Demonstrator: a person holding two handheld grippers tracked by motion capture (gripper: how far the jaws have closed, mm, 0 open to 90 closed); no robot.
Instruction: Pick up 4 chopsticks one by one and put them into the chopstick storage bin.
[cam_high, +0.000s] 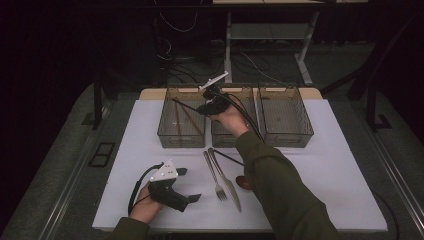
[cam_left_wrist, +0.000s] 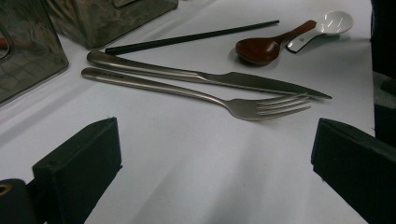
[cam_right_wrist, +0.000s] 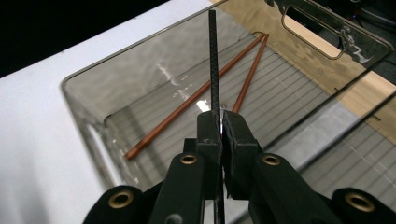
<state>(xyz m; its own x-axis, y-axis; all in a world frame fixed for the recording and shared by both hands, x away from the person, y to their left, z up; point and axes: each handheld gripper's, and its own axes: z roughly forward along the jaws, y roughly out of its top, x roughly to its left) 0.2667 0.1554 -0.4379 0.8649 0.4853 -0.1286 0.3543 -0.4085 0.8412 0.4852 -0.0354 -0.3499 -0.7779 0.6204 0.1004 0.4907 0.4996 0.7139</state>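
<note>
While the right gripper (cam_right_wrist: 219, 122) hangs over the left clear plastic bin (cam_right_wrist: 84, 100), its jaws are clenched on a thin black chopstick (cam_right_wrist: 213, 60) pointing across two reddish-brown chopsticks (cam_right_wrist: 196, 100) on the bin floor. Resting low on the white table (cam_left_wrist: 187, 177), the left gripper (cam_left_wrist: 215, 163) gapes wide, bare tabletop separating it from a steel fork (cam_left_wrist: 196, 93).

No legible text, label, brand, number or sign anywhere.

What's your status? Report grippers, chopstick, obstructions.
Right gripper shut on thin black chopstick over left clear bin. Left gripper open, idle. Two brown chopsticks already inside; path clear.
</note>
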